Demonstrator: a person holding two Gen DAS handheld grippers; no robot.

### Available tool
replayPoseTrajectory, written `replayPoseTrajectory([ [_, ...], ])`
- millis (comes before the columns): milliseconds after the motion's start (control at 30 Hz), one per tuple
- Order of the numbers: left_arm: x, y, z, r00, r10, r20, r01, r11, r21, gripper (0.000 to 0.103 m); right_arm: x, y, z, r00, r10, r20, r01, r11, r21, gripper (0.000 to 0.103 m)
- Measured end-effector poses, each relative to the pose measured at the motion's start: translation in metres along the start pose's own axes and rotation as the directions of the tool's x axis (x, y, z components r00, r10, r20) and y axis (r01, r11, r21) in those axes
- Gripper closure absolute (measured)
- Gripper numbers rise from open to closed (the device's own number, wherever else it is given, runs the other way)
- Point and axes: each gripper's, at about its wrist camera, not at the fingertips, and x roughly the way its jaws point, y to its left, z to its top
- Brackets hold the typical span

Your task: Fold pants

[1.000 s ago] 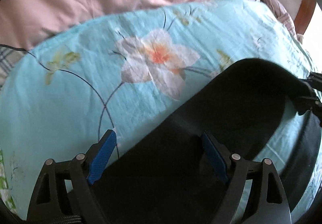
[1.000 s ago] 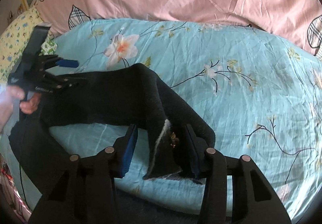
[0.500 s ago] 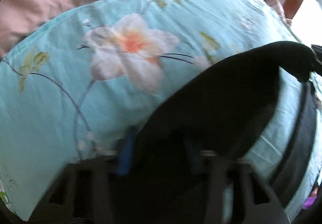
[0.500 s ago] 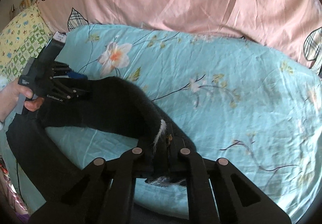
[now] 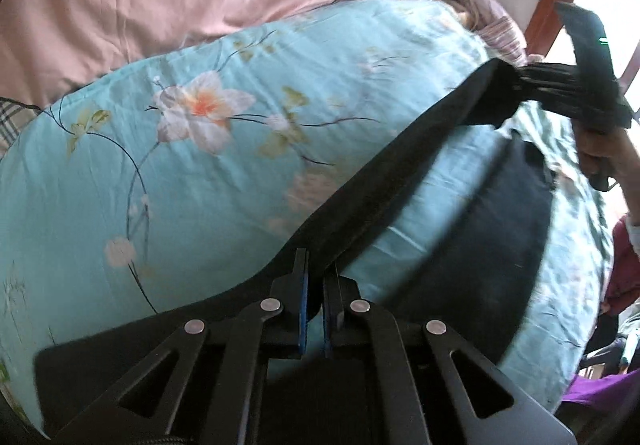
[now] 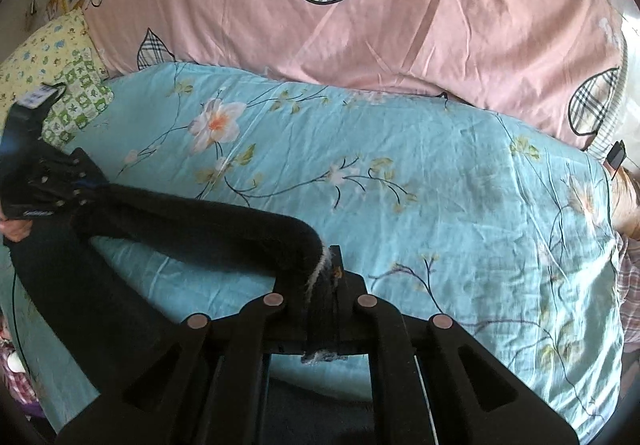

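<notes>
Pants (image 5: 400, 181) stretch taut between left tool (image 5: 314, 285) and right tool (image 6: 326, 277), both clamped on them.

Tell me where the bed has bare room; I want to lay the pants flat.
The floral blue sheet lies bare from the lifted black pants up to the pink quilt and out to its right side. The near-left corner is crowded: the pants drape there under the left gripper.
</notes>
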Motion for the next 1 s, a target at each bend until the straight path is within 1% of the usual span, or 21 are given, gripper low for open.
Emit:
replayPoseTrajectory([
  [167,-0.018,-0.025,-0.014,0.999,-0.037,0.023,0.037,0.999,-0.026,0.1,-0.014,-0.003,-0.016,1.0,-0.001,0.008,0.001,0.999,-0.033,0.095],
  [300,-0.025,-0.041,-0.023,0.998,-0.062,0.033,0.063,0.997,-0.041,0.1,-0.022,-0.002,-0.021,0.999,-0.03,0.013,0.031,0.996,-0.086,0.095],
  [467,-0.034,-0.061,-0.03,0.995,-0.082,0.049,0.083,0.996,-0.03,0.1,-0.043,0.005,-0.018,0.992,-0.088,0.091,0.105,0.974,-0.203,0.095],
  [533,-0.039,-0.07,-0.034,0.994,-0.095,0.052,0.096,0.995,-0.029,0.1,-0.052,0.01,-0.022,0.985,-0.116,0.127,0.148,0.949,-0.279,0.095],
  [600,-0.04,-0.079,-0.04,0.993,-0.104,0.051,0.105,0.994,-0.026,0.1,-0.054,0.01,-0.033,0.984,-0.129,0.121,0.162,0.932,-0.325,0.095],
  [667,-0.04,-0.088,-0.047,0.993,-0.107,0.043,0.108,0.994,-0.015,0.1,-0.055,0.008,-0.049,0.987,-0.122,0.103,0.15,0.929,-0.339,0.095],
  [833,-0.031,-0.098,-0.068,0.992,-0.123,0.004,0.123,0.992,-0.019,0.1,-0.058,0.009,-0.098,0.996,-0.081,0.046,0.091,0.936,-0.34,0.095],
  [1000,-0.023,-0.108,-0.09,0.991,-0.129,-0.027,0.128,0.992,-0.011,0.099,-0.057,0.01,-0.13,0.998,-0.064,-0.013,0.056,0.943,-0.327,0.095],
])
